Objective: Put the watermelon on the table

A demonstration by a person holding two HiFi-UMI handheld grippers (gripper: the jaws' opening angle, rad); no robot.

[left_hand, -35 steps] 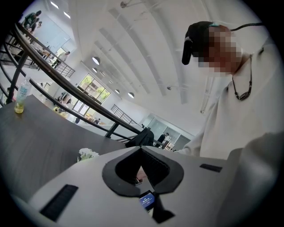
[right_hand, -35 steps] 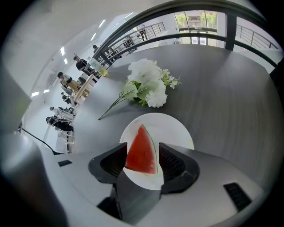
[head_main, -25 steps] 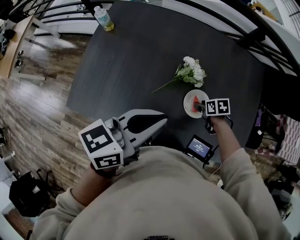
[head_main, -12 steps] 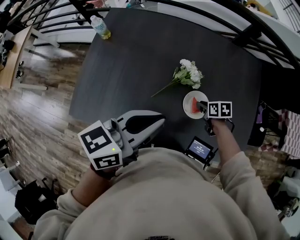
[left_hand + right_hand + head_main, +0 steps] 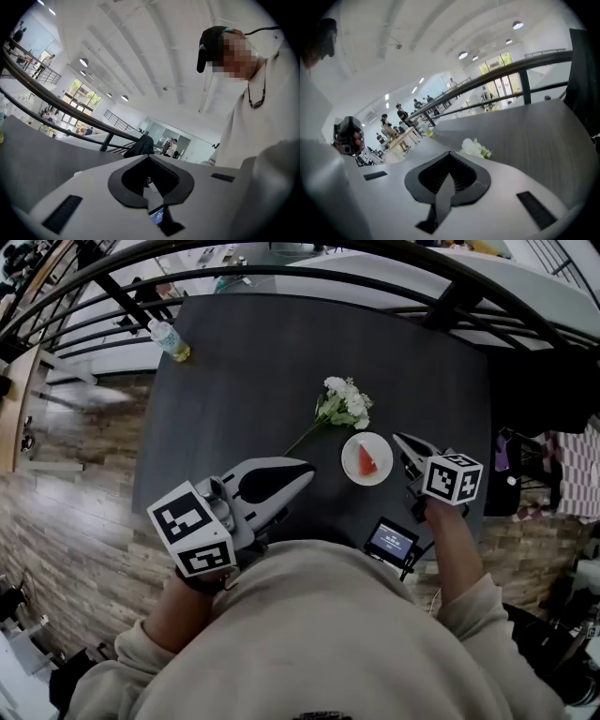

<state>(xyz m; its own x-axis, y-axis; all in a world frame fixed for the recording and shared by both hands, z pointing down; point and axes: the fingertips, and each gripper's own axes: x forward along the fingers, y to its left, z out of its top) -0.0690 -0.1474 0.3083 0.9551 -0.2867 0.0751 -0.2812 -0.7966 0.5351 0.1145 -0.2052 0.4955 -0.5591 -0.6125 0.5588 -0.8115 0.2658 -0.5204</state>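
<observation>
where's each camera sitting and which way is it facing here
Head view: on the person's head, looking steeply down at the table; chest, forearms, left gripper and right gripper show.
Left gripper view: on that gripper, looking across the table toward the railing; its shut jaws and the person's torso show.
Right gripper view: on that gripper, looking over the table at the flowers; its shut jaws show.
Shared: flowers, in head and right gripper views.

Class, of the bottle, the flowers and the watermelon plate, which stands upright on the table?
The bottle, at the far left corner; the flowers lie flat and the plate sits flat.
</observation>
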